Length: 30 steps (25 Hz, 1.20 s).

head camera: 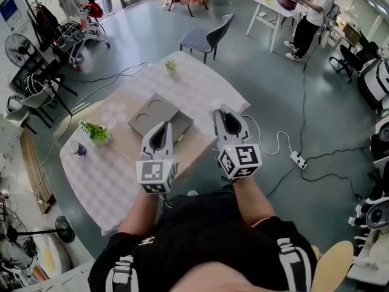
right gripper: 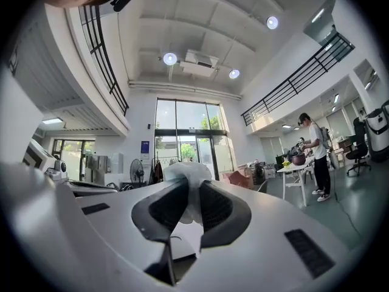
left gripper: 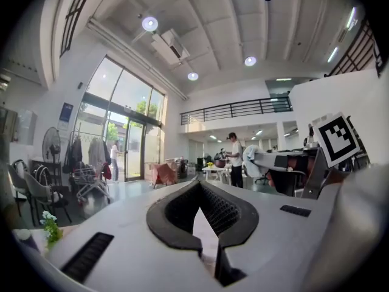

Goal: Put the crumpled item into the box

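No word or number is legible. A small blue wall sign (right gripper: pixel 144 148) beside the far glass doors (right gripper: pixel 188 145) is too small to read; black-and-white square markers (head camera: pixel 240 157) bear patterns only.

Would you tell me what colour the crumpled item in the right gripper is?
White: the crumpled item shows best in the right gripper view.

Table (head camera: pixel 115 181) with box (head camera: pixel 155 115), plant (head camera: pixel 95 132), cup (head camera: pixel 79 149)

table (head camera: pixel 203 81): patterned cloth | potted plant (head camera: pixel 95 131), cup (head camera: pixel 79 149): left edge | chair (head camera: pixel 209 37): beyond far edge | power strip (head camera: pixel 298 159): floor, right
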Each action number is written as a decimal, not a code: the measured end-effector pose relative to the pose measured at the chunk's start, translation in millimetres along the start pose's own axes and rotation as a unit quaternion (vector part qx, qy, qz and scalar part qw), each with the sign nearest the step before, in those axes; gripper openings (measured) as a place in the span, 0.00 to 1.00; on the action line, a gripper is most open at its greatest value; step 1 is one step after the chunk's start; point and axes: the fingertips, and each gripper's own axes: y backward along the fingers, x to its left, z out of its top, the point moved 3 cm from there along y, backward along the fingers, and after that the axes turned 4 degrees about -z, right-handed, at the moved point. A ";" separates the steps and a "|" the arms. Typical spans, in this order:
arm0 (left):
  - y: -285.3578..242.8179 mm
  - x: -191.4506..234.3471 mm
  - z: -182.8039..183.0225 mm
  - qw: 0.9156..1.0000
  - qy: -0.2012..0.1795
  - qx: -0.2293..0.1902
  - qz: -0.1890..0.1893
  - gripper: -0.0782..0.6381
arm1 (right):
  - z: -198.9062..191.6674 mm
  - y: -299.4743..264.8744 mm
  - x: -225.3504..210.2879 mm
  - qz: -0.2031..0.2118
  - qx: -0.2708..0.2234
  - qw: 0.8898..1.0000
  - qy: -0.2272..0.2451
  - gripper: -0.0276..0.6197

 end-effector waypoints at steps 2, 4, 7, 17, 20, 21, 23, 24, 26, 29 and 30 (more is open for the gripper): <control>5.0 9.2 2.6 1.000 -0.002 0.004 0.020 0.11 | 0.0 -11.8 5.4 0.016 0.001 1.000 -0.008 0.12; 10.4 19.0 6.3 0.999 -0.003 0.005 0.041 0.11 | 1.2 -23.4 10.7 0.032 0.002 0.999 -0.012 0.12; 19.3 34.6 5.9 0.997 -0.004 0.003 0.080 0.11 | -1.5 -41.4 20.6 0.064 0.003 0.998 -0.015 0.12; 25.6 59.5 -2.9 0.982 0.008 0.013 0.190 0.11 | -12.8 -95.6 39.0 0.166 0.017 0.986 -0.025 0.12; 23.4 63.0 -4.8 0.975 0.015 0.016 0.223 0.11 | -17.2 -110.6 41.7 0.197 0.025 0.980 -0.025 0.12; 22.7 63.3 -5.8 0.972 0.017 0.016 0.234 0.11 | -18.9 -115.0 42.0 0.207 0.028 0.978 -0.025 0.12; 22.0 63.7 -7.6 0.967 0.023 0.015 0.255 0.11 | -22.0 -122.9 43.0 0.227 0.031 0.973 -0.024 0.12; 22.2 64.2 -8.6 0.963 0.025 0.015 0.266 0.11 | -23.0 -127.0 44.2 0.238 0.032 0.971 -0.024 0.12; 22.9 65.5 -10.0 0.957 0.030 0.015 0.290 0.11 | -24.8 -136.4 47.4 0.259 0.036 0.965 -0.024 0.12; 20.5 66.0 -12.3 0.947 0.035 0.017 0.319 0.11 | -28.0 -150.8 50.3 0.289 0.044 0.956 -0.021 0.12; 19.2 66.8 -12.7 0.944 0.038 0.015 0.328 0.11 | -29.3 -155.2 50.9 0.297 0.047 0.953 -0.019 0.12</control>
